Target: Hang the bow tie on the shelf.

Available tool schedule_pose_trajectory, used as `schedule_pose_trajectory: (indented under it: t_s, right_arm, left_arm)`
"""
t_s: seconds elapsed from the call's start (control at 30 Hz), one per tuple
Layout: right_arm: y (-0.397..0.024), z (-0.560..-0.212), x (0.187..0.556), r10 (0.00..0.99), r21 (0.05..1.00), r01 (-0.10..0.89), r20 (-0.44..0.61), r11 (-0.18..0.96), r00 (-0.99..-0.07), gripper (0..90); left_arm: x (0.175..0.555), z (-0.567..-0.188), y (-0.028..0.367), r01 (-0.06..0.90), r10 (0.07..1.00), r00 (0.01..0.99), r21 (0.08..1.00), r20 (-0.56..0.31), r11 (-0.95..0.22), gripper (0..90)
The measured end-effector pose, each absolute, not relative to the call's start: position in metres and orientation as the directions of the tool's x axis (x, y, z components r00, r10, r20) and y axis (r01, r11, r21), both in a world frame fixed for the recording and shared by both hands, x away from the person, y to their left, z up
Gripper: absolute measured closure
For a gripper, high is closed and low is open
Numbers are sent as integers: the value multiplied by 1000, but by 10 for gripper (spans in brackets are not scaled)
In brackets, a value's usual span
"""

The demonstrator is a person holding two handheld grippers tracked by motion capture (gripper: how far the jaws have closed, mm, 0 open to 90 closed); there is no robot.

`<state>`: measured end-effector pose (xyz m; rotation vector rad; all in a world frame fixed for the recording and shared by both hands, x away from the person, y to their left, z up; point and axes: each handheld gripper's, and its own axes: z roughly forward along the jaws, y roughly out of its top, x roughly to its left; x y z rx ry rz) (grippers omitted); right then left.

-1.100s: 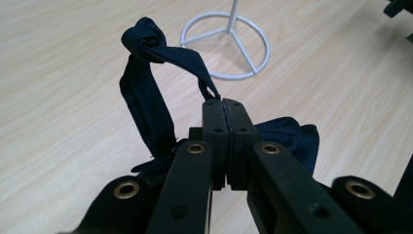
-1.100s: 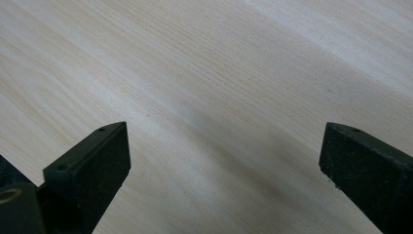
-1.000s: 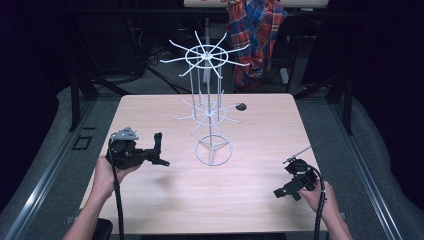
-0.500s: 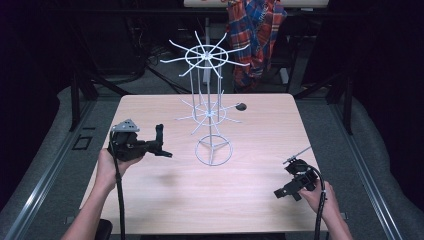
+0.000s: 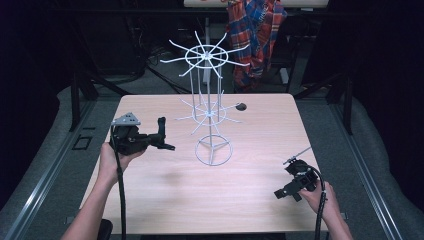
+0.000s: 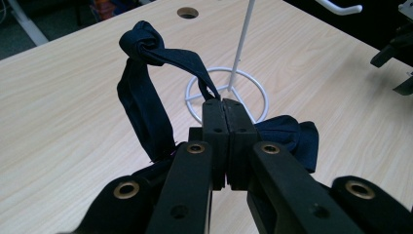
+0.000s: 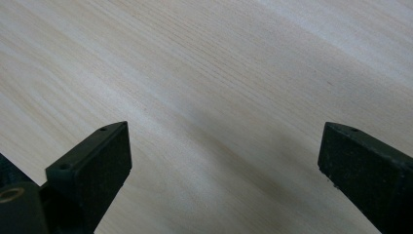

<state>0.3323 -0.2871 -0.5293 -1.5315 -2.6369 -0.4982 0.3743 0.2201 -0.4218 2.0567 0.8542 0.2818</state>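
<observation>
dark blue cloth strip (image 6: pixel 146 92) is pinched at one thin end between the fully closed jaws of the left gripper (image 6: pixel 224 105); it makes a knotted loop above them and hangs down on both sides. this gripper is lifted above the wooden table (image 5: pixel 165 200), just beside the ring base of the white wire rack (image 5: pixel 213 150). the right gripper (image 5: pixel 286 192) stays near the table's right front edge, its jaws wide apart with bare wood between them. wide free table lies between both hands. no readable writing can be seen.
</observation>
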Motion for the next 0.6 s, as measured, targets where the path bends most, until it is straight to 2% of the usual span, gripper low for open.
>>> schedule_pose_trajectory:
  t_s: [0.33, 0.4, 0.6]
  right_arm:
    - [-288, -528, 332, 833, 244, 848, 196, 470, -518, 50]
    - [-287, -530, 330, 846, 268, 862, 213, 431, -490, 50]
    - [-287, -531, 330, 842, 265, 860, 217, 436, -493, 50]
  left_arm:
    - [378, -414, 218, 451, 661, 743, 809, -107, -376, 894]
    - [379, -413, 217, 449, 660, 744, 811, -106, -375, 893]
    - [381, -410, 212, 434, 652, 752, 819, -98, -376, 893]
